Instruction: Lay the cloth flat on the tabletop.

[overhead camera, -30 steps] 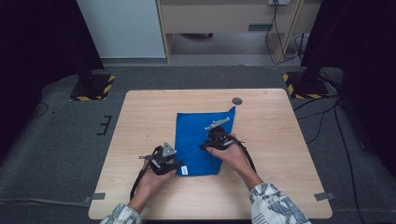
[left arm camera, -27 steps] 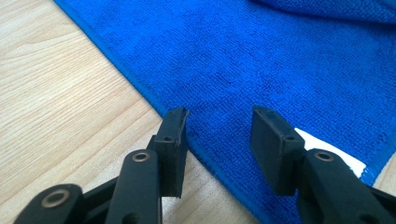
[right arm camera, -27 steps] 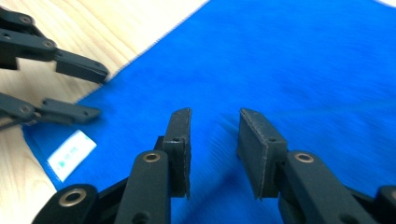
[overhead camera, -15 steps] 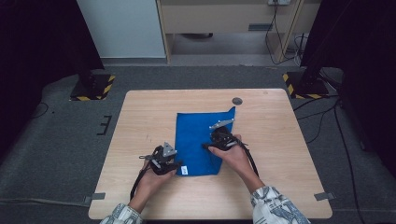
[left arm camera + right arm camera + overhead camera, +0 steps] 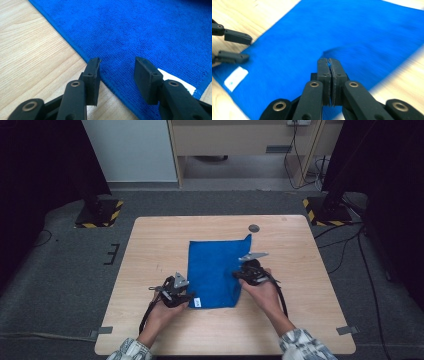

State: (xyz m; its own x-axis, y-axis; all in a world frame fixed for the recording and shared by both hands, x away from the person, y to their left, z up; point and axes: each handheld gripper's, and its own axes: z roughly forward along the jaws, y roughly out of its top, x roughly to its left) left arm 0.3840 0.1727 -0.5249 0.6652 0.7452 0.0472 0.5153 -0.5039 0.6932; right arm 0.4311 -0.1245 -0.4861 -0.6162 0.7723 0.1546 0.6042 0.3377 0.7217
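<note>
Hand-held grippers, high view: left (image 5: 189, 296) at near-left corner of one blue cloth (image 5: 215, 270) mid-bench (image 5: 150, 250), right (image 5: 239, 274) at its right edge. Left gripper view: jaws apart, straddling the hem, gripping nothing. Right gripper view: jaws just shut, seemingly pinching cloth; advisable to lift evenly, keeping corners aligned.

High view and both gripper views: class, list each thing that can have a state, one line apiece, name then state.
Blue cloth: spread flat on the table, far right corner turned up, white label at the near left corner.
Left gripper: jaws open, straddling the cloth's edge.
Right gripper: jaws just closed, shut, a sliver of blue showing between the tips.
Table: wooden, bearing the cloth.
</note>
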